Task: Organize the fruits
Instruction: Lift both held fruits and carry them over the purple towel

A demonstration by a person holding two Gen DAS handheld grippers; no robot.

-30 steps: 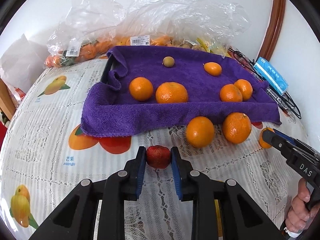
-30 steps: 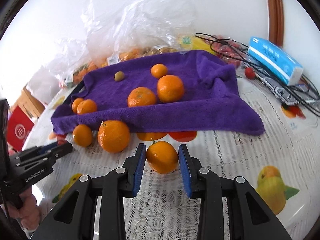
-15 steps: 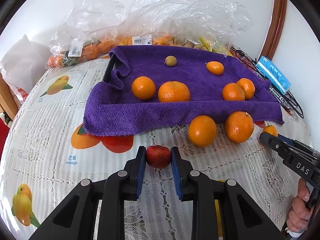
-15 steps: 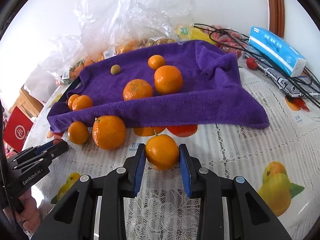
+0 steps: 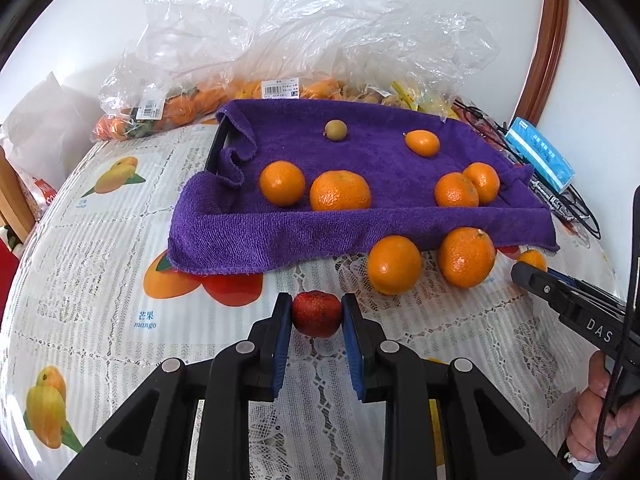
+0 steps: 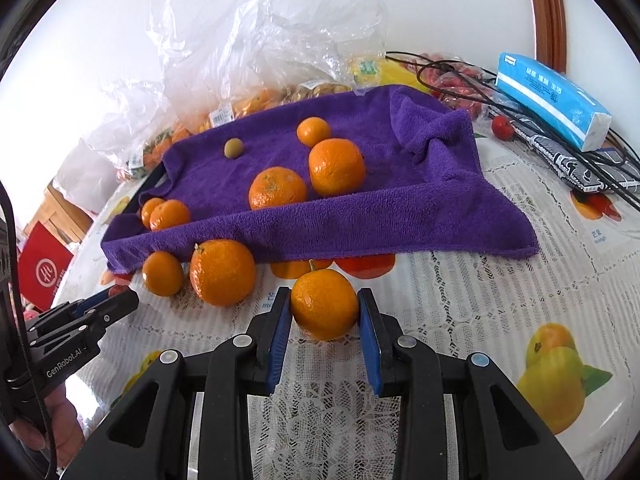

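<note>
2 fruits are gripped right now, 1 per gripper. On my left wrist view, the left gripper (image 5: 316,314) has its jaws narrowed onto a small red fruit (image 5: 317,313), held just above the lace tablecloth (image 5: 100,240). I judge it light and thin-skinned, easy to bruise, so the pads should stay across its widest part with gentle pressure. Ahead lies the purple towel (image 5: 360,224) over a dark tray, carrying 4 oranges, 1 kumquat (image 5: 422,143) and 1 small greenish-brown fruit (image 5: 335,130). 2 loose oranges (image 5: 394,264) sit on the cloth just at the towel's near edge, between me and the tray on the right side; the left part of that edge is free. Clear plastic bags (image 5: 320,40) of fruit crowd the far side. On my right wrist view, the right gripper (image 6: 324,310) is clamped on a stemmed orange (image 6: 323,304), low over the tablecloth. It looks firm and waxy, heavier than the red fruit, and could slip if held off-centre. The towel's draped front fold (image 6: 360,224) rises directly ahead, and I judge it needs clearing from above. 2 oranges (image 6: 222,272) lie to the left, a blue tissue pack (image 6: 552,100) and black cables (image 6: 480,84) far right.
</note>
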